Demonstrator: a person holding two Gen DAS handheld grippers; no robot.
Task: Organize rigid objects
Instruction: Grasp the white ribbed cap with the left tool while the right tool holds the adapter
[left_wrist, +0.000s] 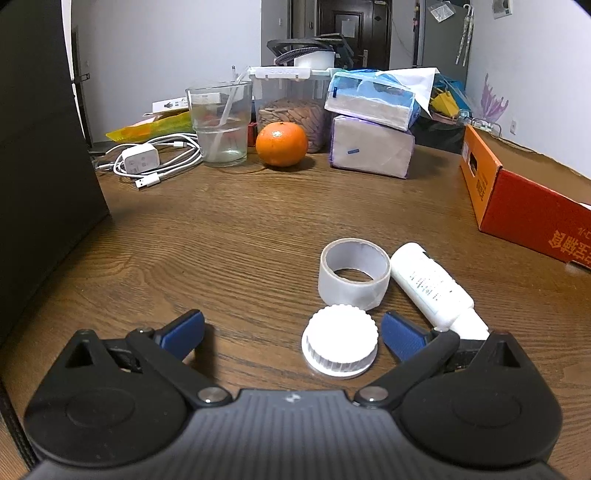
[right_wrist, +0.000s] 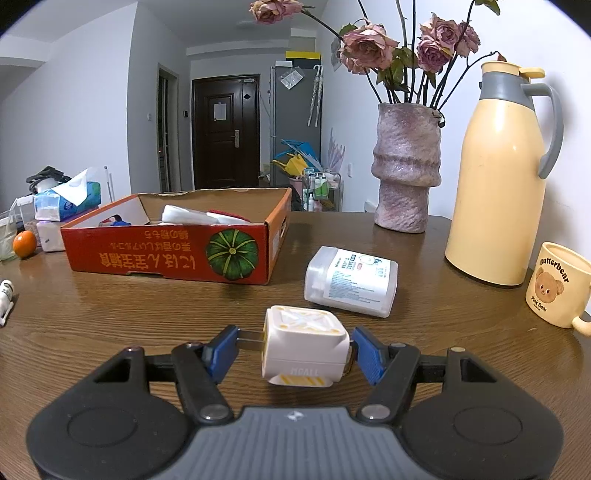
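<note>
Wood-grain counter (right_wrist: 110, 332) under both tools. My right tool (right_wrist: 291, 350) pinches the white cube-shaped plug adapter (right_wrist: 304, 350) by prongs and far face; it could twist loose before reaching the orange cardboard box (right_wrist: 166, 258). My left tool (left_wrist: 291, 332) is spread around the white ribbed cap (left_wrist: 340, 345).

Wooden table (left_wrist: 236, 236) — tape roll (left_wrist: 354, 272), cap (left_wrist: 340, 345), orange (left_wrist: 282, 144)

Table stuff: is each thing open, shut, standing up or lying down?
left gripper: open, empty
right gripper: shut on charger cube
white bottle: lying down
tape roll: lying flat
white cap: off, on table
orange box: open
square bottle: lying down
thermos: upright
</note>
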